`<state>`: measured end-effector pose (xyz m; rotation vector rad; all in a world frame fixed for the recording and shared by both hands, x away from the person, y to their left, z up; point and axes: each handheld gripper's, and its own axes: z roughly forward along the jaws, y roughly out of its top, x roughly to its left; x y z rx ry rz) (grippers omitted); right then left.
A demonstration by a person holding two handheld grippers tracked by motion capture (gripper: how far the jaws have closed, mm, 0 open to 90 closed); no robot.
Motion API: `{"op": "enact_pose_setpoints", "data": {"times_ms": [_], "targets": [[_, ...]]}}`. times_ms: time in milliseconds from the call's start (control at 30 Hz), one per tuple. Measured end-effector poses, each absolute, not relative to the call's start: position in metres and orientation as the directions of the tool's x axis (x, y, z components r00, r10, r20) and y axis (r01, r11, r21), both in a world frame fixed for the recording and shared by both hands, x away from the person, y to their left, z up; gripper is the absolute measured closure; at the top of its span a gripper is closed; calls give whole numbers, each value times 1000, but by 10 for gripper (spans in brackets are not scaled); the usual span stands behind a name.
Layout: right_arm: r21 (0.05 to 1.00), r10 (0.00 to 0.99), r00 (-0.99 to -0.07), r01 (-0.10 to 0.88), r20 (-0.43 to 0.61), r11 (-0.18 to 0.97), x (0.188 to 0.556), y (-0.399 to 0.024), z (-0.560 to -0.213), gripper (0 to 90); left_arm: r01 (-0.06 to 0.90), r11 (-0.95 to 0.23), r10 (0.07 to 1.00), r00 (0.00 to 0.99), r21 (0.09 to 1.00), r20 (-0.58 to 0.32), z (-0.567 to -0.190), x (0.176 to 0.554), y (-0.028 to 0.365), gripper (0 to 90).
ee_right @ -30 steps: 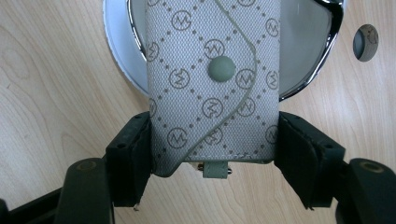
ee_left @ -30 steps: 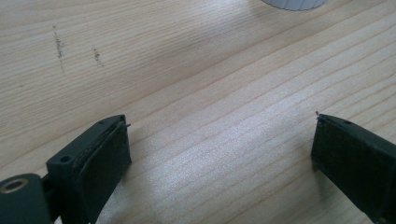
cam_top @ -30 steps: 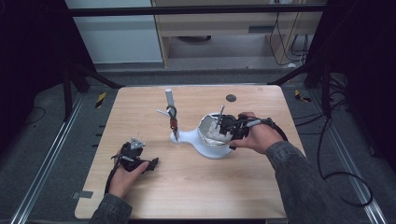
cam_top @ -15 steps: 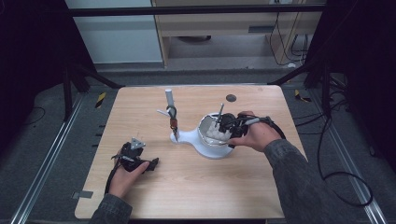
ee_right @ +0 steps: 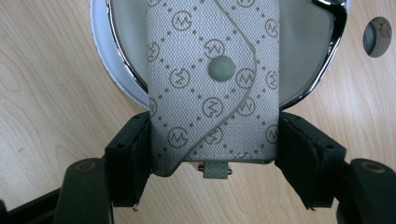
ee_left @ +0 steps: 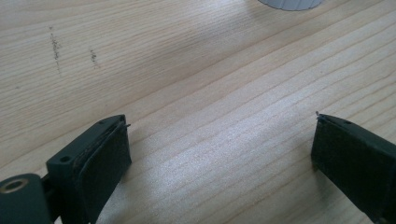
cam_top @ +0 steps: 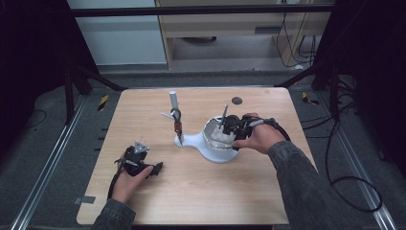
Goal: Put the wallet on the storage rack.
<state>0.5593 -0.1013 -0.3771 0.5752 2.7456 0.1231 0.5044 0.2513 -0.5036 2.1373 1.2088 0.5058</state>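
Right fingers (ee_right: 140,154) pinching grey monogrammed pouch (ee_right: 212,88), repeated circled "M" logo; left fingers (ee_left: 105,158) spread.

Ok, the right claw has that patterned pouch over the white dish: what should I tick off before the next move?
1. Right claw clamped on the pouch from both sides: ok.
2. Pouch snap closed: ok.
3. Pouch above the white dish: ok.
4. Pouch touching the dish bottom: cannot tell.
5. Left claw open on bare table, apart from the dish: ok.
6. Upright stand clear of the right hand: ok.
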Motion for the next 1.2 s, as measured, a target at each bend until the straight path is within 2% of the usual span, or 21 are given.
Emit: {"op": "enact_pose_setpoints", "data": {"times_ms": [1200], "targets": [[137, 407, -863, 383, -298, 913, 570, -91, -382, 311, 622, -387, 861, 508, 681, 26, -504, 505, 251, 39]]}}
